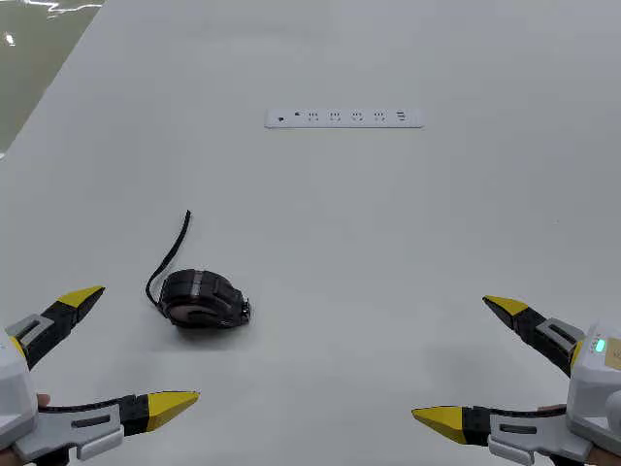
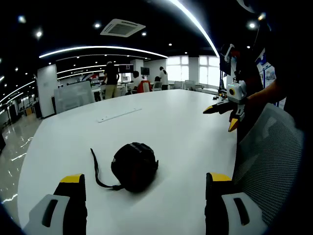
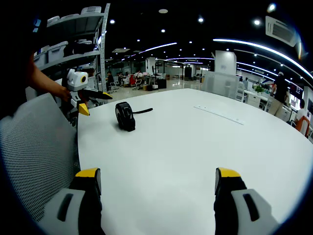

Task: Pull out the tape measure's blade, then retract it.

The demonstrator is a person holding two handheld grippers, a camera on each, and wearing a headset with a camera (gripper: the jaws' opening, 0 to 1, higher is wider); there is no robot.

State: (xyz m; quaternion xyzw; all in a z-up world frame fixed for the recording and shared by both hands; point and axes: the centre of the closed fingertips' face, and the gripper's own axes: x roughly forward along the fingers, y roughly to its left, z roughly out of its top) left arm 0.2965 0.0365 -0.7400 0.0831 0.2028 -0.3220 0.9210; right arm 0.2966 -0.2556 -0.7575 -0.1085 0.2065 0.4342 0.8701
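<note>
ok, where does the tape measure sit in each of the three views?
Head view: tape measure lower left, beside the left hand-held gripper.
Left gripper view: tape measure centre, just above the jaws.
Right gripper view: tape measure upper left, far off.
Shared landmark: white power strip, lying flat in all three.

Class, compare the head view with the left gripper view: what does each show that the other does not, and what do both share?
The head view adds the sockets on the power strip, seen from above, and the grey band on the tape measure. The left gripper view adds a mesh chair back, a ceiling air unit and people standing in the office behind. Both share the white table, the tape measure with its black strap, the power strip, and the left gripper and right gripper, fingers apart.
</note>
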